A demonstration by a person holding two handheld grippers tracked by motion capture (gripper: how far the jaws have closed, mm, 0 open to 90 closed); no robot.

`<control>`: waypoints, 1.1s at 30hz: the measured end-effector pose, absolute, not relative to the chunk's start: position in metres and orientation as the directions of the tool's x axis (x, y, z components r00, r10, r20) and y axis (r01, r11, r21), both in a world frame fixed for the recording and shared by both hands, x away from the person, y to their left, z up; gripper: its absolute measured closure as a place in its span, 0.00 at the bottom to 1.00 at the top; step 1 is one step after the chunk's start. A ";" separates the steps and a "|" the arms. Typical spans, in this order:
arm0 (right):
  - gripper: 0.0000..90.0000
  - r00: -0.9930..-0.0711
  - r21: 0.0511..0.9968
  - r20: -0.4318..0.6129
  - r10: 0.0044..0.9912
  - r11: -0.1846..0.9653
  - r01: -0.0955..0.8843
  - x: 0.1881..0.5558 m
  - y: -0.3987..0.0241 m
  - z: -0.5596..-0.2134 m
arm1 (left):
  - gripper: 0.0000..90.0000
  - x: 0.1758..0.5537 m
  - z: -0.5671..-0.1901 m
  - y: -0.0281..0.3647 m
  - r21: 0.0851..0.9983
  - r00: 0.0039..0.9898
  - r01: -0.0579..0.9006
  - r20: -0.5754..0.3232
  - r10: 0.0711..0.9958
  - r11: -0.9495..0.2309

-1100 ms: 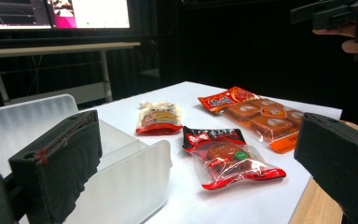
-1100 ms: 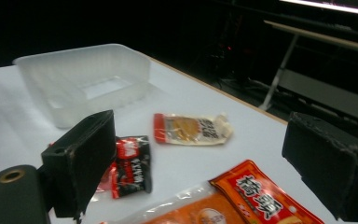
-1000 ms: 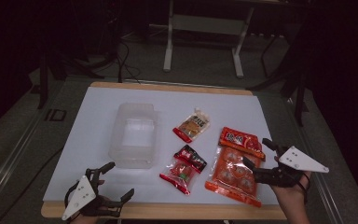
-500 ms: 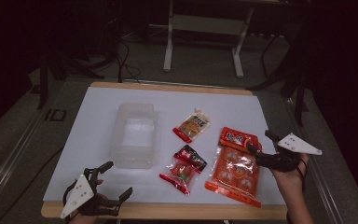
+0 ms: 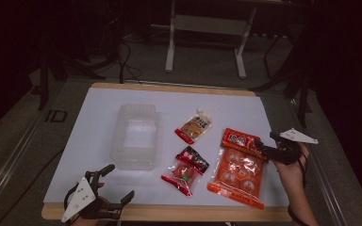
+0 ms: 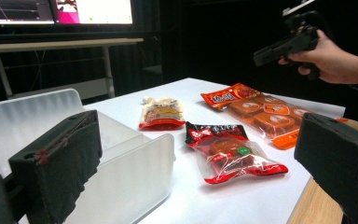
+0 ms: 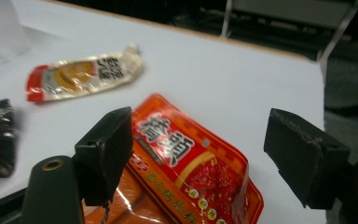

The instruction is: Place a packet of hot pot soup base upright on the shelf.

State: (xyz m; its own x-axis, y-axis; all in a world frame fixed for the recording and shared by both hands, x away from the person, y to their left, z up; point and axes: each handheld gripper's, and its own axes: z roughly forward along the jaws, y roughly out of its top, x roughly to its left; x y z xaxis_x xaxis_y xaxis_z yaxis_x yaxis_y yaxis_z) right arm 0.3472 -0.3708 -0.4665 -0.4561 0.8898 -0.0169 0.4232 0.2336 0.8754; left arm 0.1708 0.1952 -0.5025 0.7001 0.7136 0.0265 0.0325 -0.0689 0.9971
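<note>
Left gripper (image 5: 115, 184) sits at the near table (image 5: 99, 99) edge, jaws wide, empty. Right gripper (image 7: 200, 158), jaws spread, holding nothing, straddles the orange snack pack (image 7: 191, 163). Farther: red-black packet (image 5: 185, 170), clear container (image 5: 135, 135), tan pouch (image 5: 194, 126).

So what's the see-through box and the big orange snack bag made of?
The clear rectangular box looks like frosted, stiff plastic: its walls are milky and you see the table through them. The big orange snack bag looks like thin shiny plastic film, since it glints and crinkles, with clear parts showing pieces inside.
</note>
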 end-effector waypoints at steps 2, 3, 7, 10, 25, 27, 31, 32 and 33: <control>0.29 -0.447 0.861 -0.008 0.894 0.234 0.451 0.354 -0.373 -0.473 | 0.01 0.170 -0.503 0.196 0.997 0.698 0.032 0.029 0.715 -0.071; 0.30 -0.439 0.856 -0.004 0.898 0.230 0.463 0.357 -0.375 -0.477 | 0.01 0.169 -0.503 0.196 0.997 0.697 0.033 0.027 0.716 -0.069; 0.33 -0.423 0.826 -0.019 0.906 0.253 0.504 0.368 -0.376 -0.491 | 0.01 0.168 -0.503 0.199 0.997 0.694 0.037 0.022 0.720 -0.066; 0.33 -0.409 0.795 -0.052 0.911 0.285 0.535 0.374 -0.376 -0.503 | 0.01 0.167 -0.503 0.199 0.997 0.691 0.038 0.022 0.722 -0.066; 0.51 -0.422 0.729 0.065 0.904 0.246 0.639 0.386 -0.381 -0.533 | 0.01 0.168 -0.504 0.201 0.997 0.689 0.060 -0.003 0.725 -0.053; 0.56 -0.429 0.727 0.047 0.902 0.263 0.634 0.384 -0.378 -0.533 | 0.01 0.168 -0.504 0.201 0.997 0.691 0.056 0.000 0.723 -0.053; 0.75 -0.409 0.721 0.013 0.912 0.275 0.636 0.383 -0.374 -0.532 | 0.01 0.167 -0.504 0.199 0.996 0.695 0.052 0.011 0.719 -0.066; 0.80 -0.412 0.719 0.001 0.911 0.285 0.633 0.383 -0.372 -0.532 | 0.01 0.166 -0.503 0.199 0.996 0.696 0.050 0.014 0.718 -0.068; 0.84 -0.418 0.715 -0.008 0.909 0.297 0.633 0.382 -0.369 -0.531 | 0.01 0.166 -0.503 0.199 0.996 0.697 0.049 0.017 0.717 -0.071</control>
